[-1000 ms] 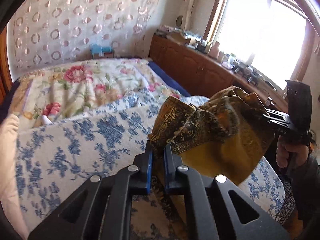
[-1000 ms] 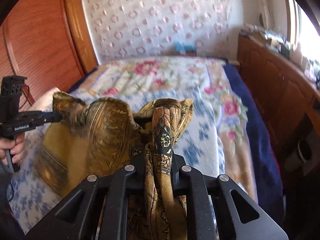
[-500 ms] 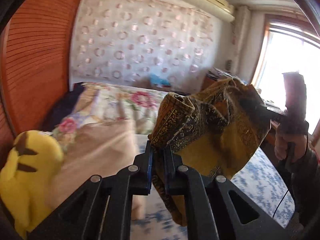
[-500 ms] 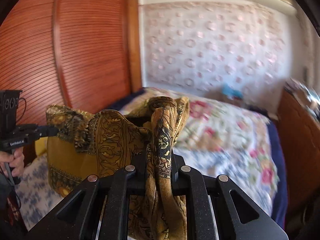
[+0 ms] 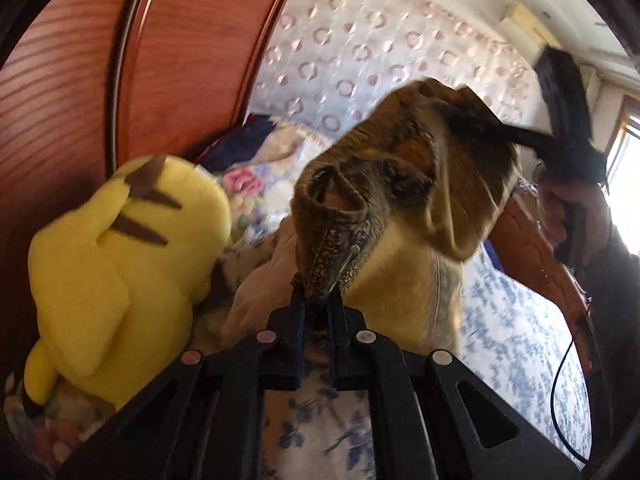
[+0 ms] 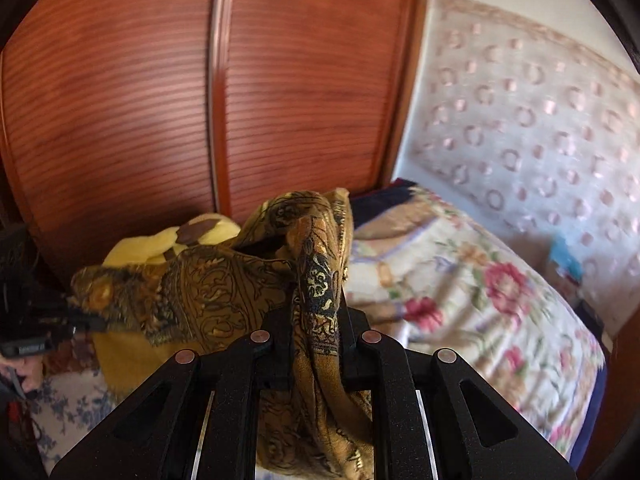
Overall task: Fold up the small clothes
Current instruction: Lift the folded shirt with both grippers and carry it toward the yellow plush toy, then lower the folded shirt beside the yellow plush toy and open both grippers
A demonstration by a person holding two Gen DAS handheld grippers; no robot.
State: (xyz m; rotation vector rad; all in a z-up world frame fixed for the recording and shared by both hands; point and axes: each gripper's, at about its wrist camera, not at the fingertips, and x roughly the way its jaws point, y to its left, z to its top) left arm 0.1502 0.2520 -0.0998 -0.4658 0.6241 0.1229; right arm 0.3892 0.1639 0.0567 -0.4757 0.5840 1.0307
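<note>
- The cloth [image 5: 404,216], mustard with a dark paisley border, hangs in the air above the bed [image 6: 460,280], stretched between both tools.
- The left tool [image 5: 316,300] is clamped on one bunched corner; its jaws stand nearly together with fabric squeezed between them.
- The right tool [image 6: 316,320] pinches another bunched edge, with folds spilling down between its arms.
- The step in hand looks like spreading the cloth before laying it down. To do it well, I would draw the two tools apart until the top edge runs taut, then lower it flat onto the bed, clear of the plush [image 5: 116,248].
- The left view shows the yellow plush large and close, just beside the hanging cloth, and the person's right hand [image 5: 576,216] on its handle; motion blur makes the far corner hard to read.
- The right view shows the wardrobe [image 6: 200,100] and the floral cover, with the plush only peeking over the cloth.
</note>
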